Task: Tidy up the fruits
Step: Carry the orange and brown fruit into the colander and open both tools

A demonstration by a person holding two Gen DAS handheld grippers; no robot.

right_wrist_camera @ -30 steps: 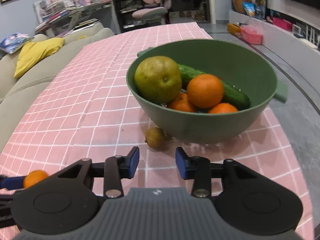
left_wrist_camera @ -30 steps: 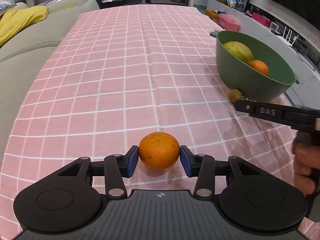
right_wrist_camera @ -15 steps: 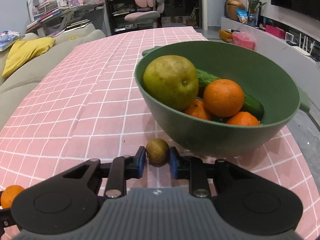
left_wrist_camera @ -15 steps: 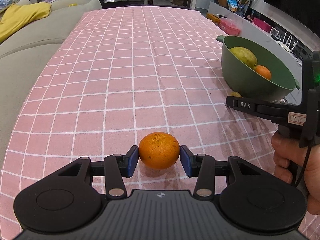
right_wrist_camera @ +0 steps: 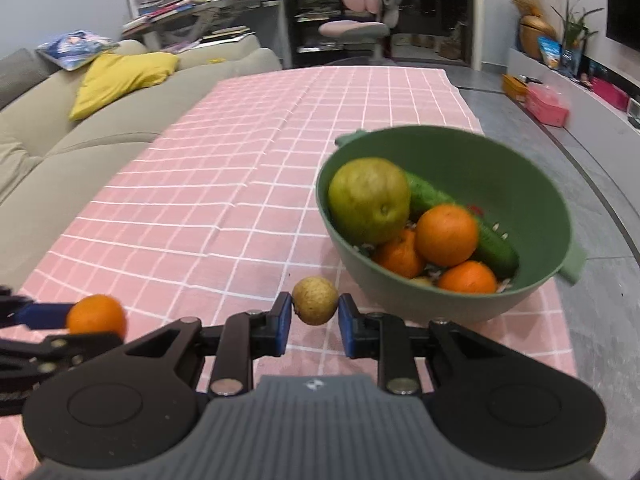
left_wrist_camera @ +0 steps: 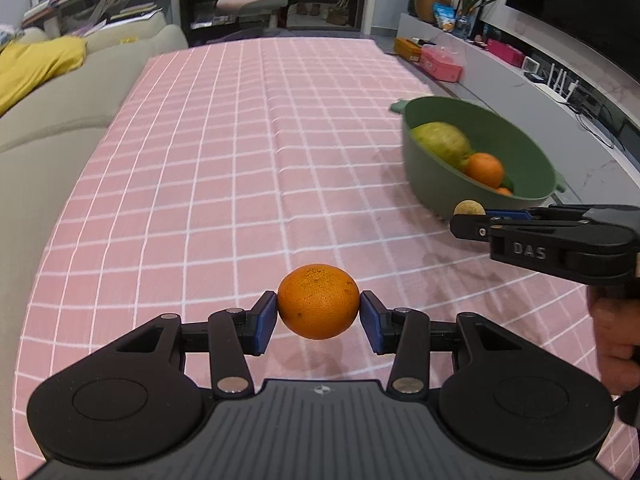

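Now left gripper (left_wrist_camera: pixel 319 318) clamps orange (left_wrist_camera: pixel 318 301) — right gripper (right_wrist_camera: pixel 313 323) clamps small yellowish fruit (right_wrist_camera: pixel 315 300), beside green bowl (right_wrist_camera: pixel 532 184).

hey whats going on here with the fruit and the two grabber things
A person is gathering fruit into the green bowl, holding a gripper in each hand. The left gripper is clamped on an orange, and the right gripper is clamped on a small yellow-brown fruit beside the bowl. The bowl already holds a pear, a cucumber and several oranges.
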